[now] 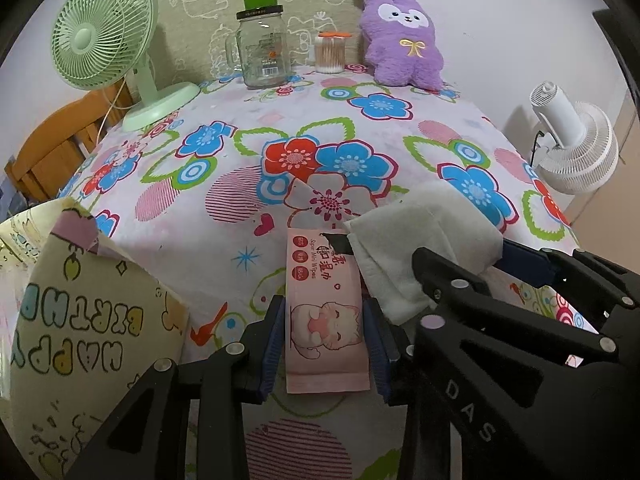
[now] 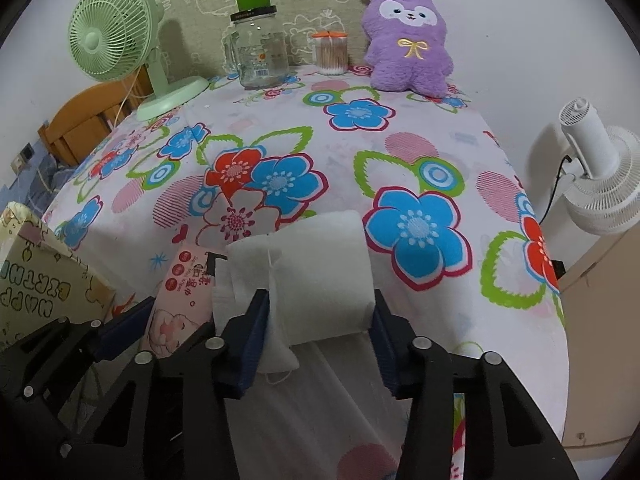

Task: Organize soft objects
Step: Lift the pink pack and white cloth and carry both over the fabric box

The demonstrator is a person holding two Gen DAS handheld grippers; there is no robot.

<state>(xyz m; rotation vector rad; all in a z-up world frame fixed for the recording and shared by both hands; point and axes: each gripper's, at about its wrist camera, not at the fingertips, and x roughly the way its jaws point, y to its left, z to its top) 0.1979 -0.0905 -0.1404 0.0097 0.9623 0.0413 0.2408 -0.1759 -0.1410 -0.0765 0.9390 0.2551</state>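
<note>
My left gripper [image 1: 326,344] is shut on a pink pack of wet wipes [image 1: 326,320] with a cat picture, held just above the flowered tablecloth [image 1: 320,128]; the pack also shows in the right wrist view [image 2: 180,296]. My right gripper [image 2: 320,320] is shut on a folded white soft cloth [image 2: 316,272], right beside the pack; the cloth also shows in the left wrist view [image 1: 416,248]. A purple plush toy [image 1: 402,36] sits upright at the table's far edge [image 2: 408,40].
A "Happy Birthday" gift box [image 1: 80,320] stands at the near left. A green fan [image 1: 104,32], a glass jar [image 1: 262,52] and a cotton swab tub [image 1: 331,52] stand at the back. A white fan [image 1: 576,148] is off the table's right.
</note>
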